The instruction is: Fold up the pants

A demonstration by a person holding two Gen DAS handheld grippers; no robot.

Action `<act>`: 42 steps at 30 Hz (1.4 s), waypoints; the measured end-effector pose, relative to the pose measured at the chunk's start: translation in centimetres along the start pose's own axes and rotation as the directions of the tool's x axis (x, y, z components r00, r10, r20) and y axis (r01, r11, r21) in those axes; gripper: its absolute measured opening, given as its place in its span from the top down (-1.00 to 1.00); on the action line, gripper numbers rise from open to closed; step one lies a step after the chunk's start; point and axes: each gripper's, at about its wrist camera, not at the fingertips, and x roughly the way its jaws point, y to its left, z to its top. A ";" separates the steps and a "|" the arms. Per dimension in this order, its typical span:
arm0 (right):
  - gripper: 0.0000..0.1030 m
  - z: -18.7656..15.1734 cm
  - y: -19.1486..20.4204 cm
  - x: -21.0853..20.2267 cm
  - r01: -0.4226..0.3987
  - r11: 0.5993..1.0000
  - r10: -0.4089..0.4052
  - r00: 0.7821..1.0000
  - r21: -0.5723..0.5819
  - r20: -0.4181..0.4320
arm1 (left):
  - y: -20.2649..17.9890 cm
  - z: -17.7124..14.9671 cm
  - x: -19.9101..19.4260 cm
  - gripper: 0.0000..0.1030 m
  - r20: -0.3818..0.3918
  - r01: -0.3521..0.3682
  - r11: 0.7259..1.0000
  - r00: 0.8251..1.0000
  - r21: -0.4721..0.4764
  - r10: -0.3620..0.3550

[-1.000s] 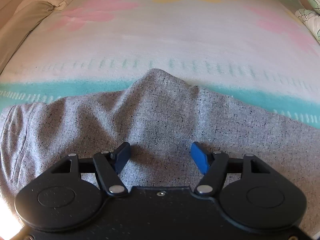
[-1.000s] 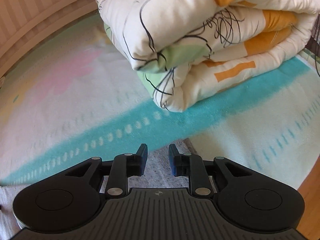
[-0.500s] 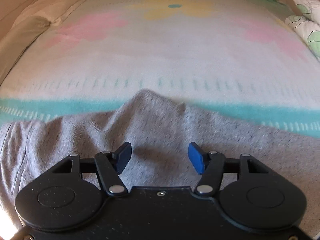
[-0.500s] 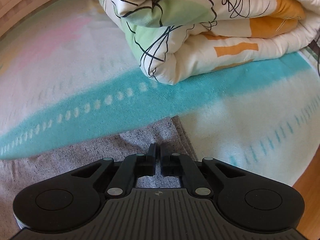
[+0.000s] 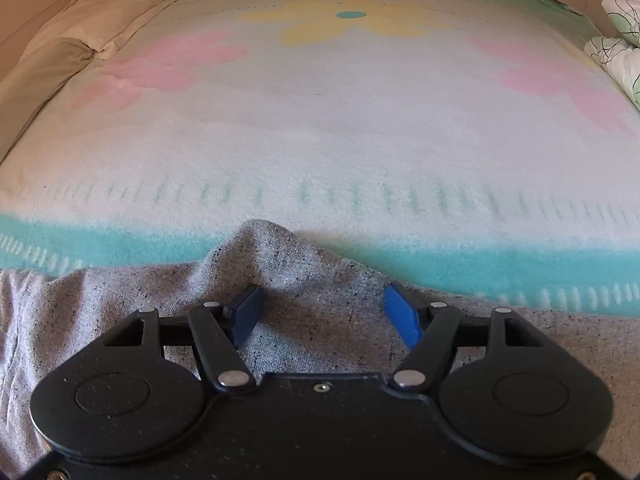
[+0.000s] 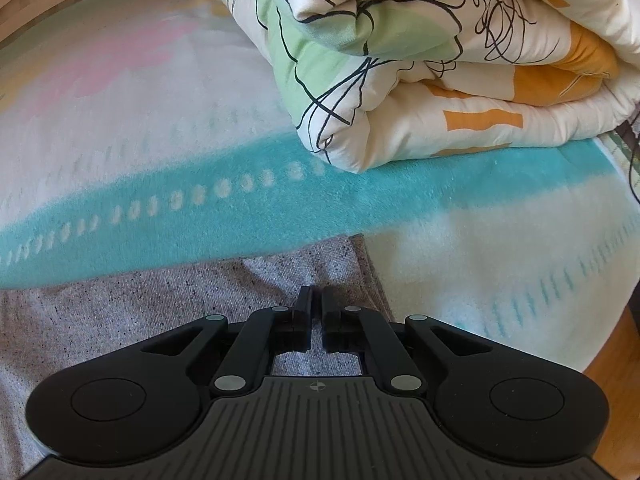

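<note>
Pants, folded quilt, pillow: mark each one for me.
pants (image 5: 320, 280), left wrist view, raised grey fold between the fingers.
folded quilt (image 6: 440, 80), right wrist view, its rolled front.
pillow (image 5: 44, 68), left wrist view, beige corner at the left edge.

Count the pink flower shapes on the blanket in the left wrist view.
2. One pink flower lies at the far left of the blanket, near the beige pillows. The other pink flower is at the far right. More may lie outside the view.

— What do the two tools look like?
— The left gripper (image 5: 324, 316) is black with blue pads (image 5: 402, 320) and silver rivets. The right gripper (image 6: 316, 312) is all black, with a ribbed deck and a small crosshair mark.
</note>
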 end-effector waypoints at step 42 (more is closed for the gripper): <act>0.35 -5.0 -14.1 0.3 -0.385 0.785 0.456 0.890 0.485 -0.032 | -6.1 -6.0 -7.4 -0.27 -0.013 0.203 0.941 0.978 0.270 -0.208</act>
